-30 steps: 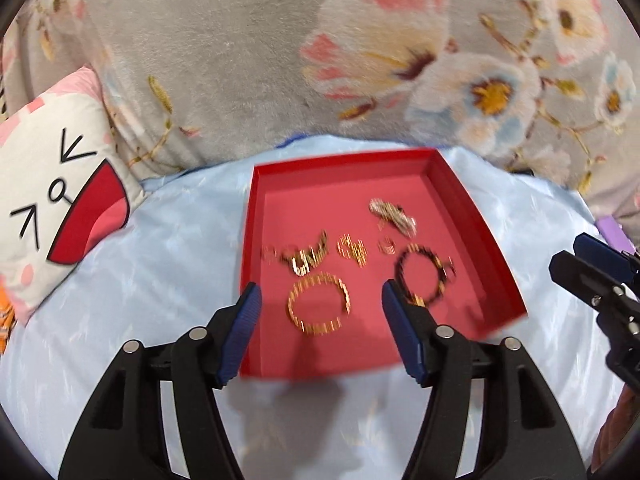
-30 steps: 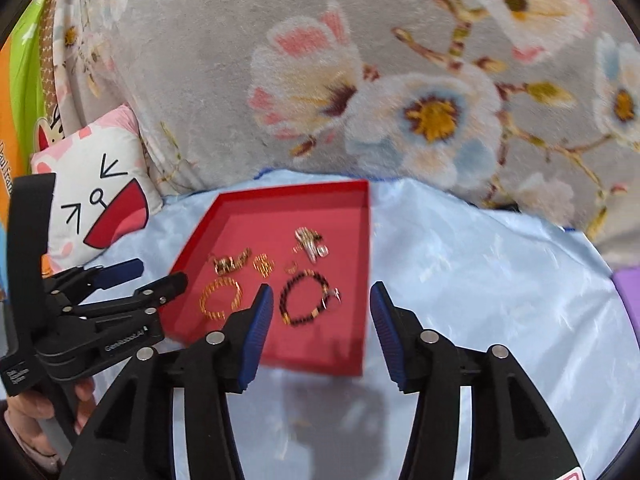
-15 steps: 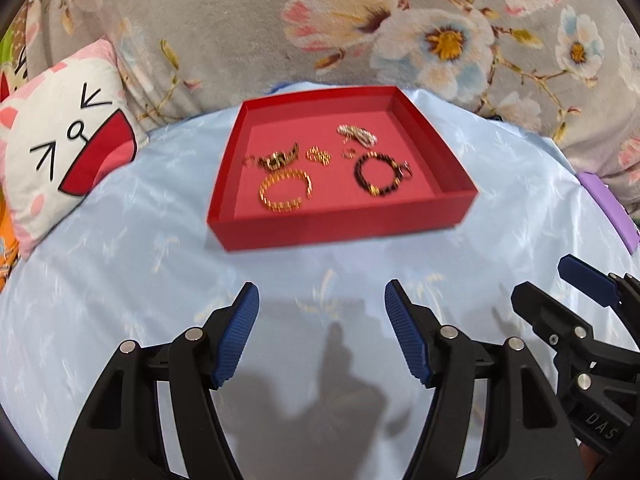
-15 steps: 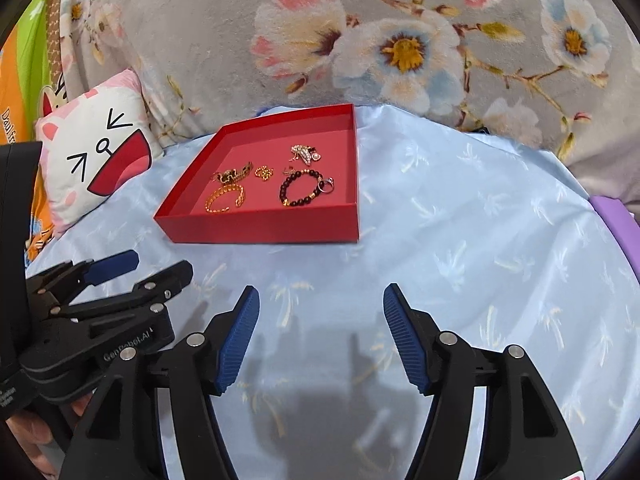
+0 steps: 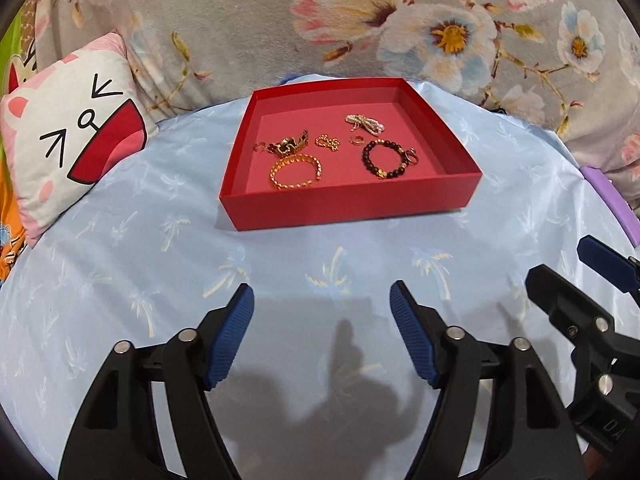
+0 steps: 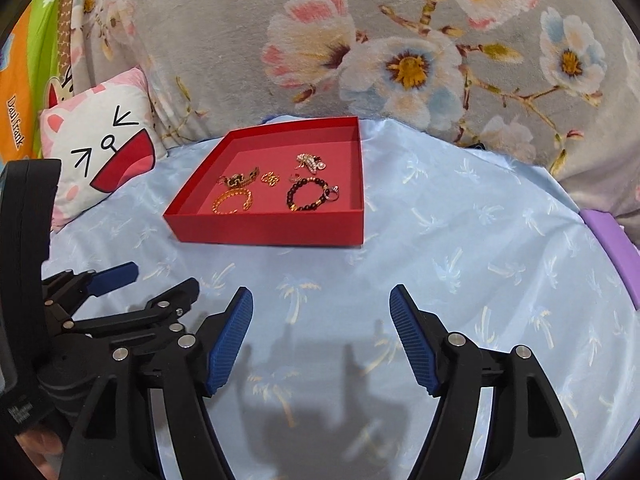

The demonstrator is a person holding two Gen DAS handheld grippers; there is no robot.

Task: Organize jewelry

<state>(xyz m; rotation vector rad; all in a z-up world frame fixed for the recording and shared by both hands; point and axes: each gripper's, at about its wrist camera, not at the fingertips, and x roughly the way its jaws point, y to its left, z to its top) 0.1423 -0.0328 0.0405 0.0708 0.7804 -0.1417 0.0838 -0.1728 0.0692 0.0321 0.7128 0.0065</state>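
Observation:
A red tray (image 5: 348,204) (image 6: 268,228) sits on the light blue cloth. In it lie a gold chain bracelet (image 5: 295,172) (image 6: 232,201), a dark bead bracelet (image 5: 386,158) (image 6: 310,195), a dark-and-gold piece (image 5: 288,145), a small gold chain (image 5: 328,143), a small ring (image 5: 357,140) and a pearly brooch (image 5: 365,122) (image 6: 310,161). My left gripper (image 5: 322,336) (image 6: 120,292) is open and empty, well in front of the tray. My right gripper (image 6: 321,336) (image 5: 576,276) is open and empty, in front of the tray and to its right.
A cat-face pillow (image 5: 68,148) (image 6: 100,152) lies left of the tray. A grey floral blanket (image 5: 360,20) rises behind it. A purple object (image 5: 612,200) (image 6: 612,240) sits at the right edge of the blue cloth (image 5: 320,264).
Both grippers have drawn back from the tray, which now sits farther away. Both stay open and empty. The jewelry has not moved.

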